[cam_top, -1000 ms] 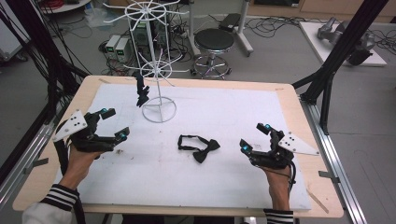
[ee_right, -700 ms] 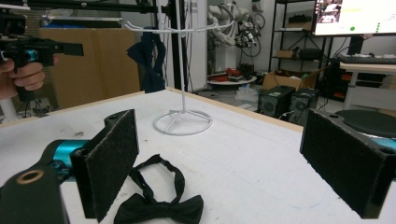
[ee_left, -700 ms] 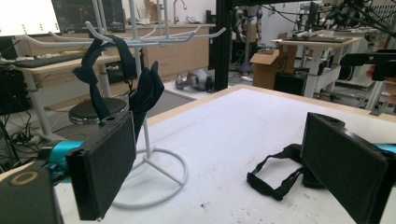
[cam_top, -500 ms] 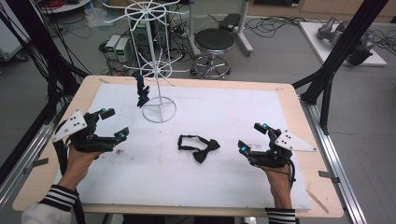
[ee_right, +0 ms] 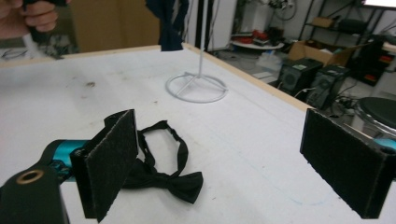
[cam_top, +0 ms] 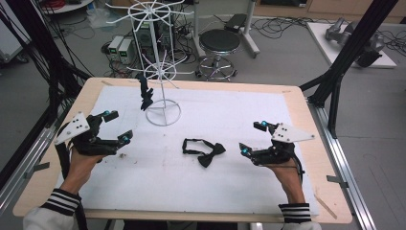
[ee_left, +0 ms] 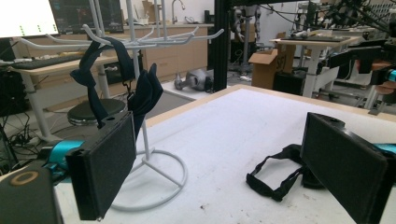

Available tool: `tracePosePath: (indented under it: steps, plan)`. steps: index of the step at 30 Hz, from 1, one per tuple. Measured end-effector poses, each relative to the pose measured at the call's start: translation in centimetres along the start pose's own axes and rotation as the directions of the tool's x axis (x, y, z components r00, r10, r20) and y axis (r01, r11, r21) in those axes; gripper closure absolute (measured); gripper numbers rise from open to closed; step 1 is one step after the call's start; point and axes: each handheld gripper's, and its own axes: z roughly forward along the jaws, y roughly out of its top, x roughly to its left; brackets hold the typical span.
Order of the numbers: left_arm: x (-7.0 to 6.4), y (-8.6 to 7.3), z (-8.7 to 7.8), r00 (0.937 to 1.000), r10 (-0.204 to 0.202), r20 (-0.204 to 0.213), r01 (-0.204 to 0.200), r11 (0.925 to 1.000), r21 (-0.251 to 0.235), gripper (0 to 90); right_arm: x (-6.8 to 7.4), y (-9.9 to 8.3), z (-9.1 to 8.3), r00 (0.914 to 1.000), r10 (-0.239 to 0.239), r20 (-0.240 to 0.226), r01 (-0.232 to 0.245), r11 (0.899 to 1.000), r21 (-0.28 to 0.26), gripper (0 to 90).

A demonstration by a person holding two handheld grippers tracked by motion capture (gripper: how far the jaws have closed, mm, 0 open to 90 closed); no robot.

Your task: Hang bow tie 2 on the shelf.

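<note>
Both grippers rest low over the white mat (cam_top: 230, 191), each held in one hand of the person. On the left side, the left gripper (cam_top: 114, 129) has its jaws spread wide apart and nothing is between them. In the left gripper view the two black pads (ee_left: 105, 170) stand far from each other, and they frame the white wire stand (ee_left: 147, 163) and part of the black bow tie (ee_left: 280, 175). On the right side, the right gripper (cam_top: 253, 139) is also wide open and holds nothing. Its jaws point to the left, toward the bow tie (cam_top: 203, 151).

Between the two grippers, near the middle of the mat, the bow tie lies flat. Its strap makes a loop on the left and its knot part is on the right. It is nearer to the right gripper than to the left one, but it touches neither of them. In the right gripper view the bow tie (ee_right: 163, 168) lies just beside the left pad (ee_right: 109, 163), partly behind it.

Farther back, the wire stand (cam_top: 163, 112) is upright on its round base. A dark bow tie (cam_top: 145, 93) hangs from one of its lower arms, on the left side of the pole. In the left gripper view this hanging tie (ee_left: 140, 88) appears dark blue.
</note>
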Motion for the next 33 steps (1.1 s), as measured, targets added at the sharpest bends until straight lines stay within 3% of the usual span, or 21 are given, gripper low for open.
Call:
tracePosePath:
  steps: [5, 8, 15, 21, 27, 33]
  plan:
    - [0.0, 0.0, -0.4, 1.0000, 0.002, -0.001, -0.002, 1.0000, 0.000, 11.1, -0.4, 1.1, 1.0, 0.9974, -0.037, -0.062, 0.041, 0.997, 0.070, 10.9]
    - [0.0, 0.1, -0.6, 1.0000, 0.003, 0.004, -0.003, 1.0000, -0.002, 11.1, -0.7, 1.6, 1.5, 0.9948, -0.034, -0.096, 0.043, 0.995, 0.085, 11.0]
    - [-0.3, 0.0, -0.2, 0.9993, 0.006, 0.036, -0.007, 0.9999, 0.009, 11.1, -1.6, 2.9, 2.6, 0.9911, -0.045, -0.125, 0.061, 0.991, 0.123, 10.9]
    - [-0.7, -0.1, 0.4, 0.9986, 0.014, 0.051, -0.015, 0.9997, 0.021, 11.1, -2.3, 3.4, 3.9, 0.9810, -0.077, -0.178, 0.112, 0.974, 0.199, 11.0]
    - [-0.9, -0.1, 0.8, 0.9974, 0.021, 0.068, -0.023, 0.9993, 0.031, 11.1, -2.5, 4.0, 5.1, 0.9599, -0.116, -0.255, 0.179, 0.954, 0.240, 11.0]
    - [-1.0, -0.1, 0.8, 0.9967, 0.025, 0.078, -0.028, 0.9988, 0.040, 11.1, -2.9, 4.1, 6.4, 0.9438, -0.140, -0.299, 0.228, 0.932, 0.281, 11.0]
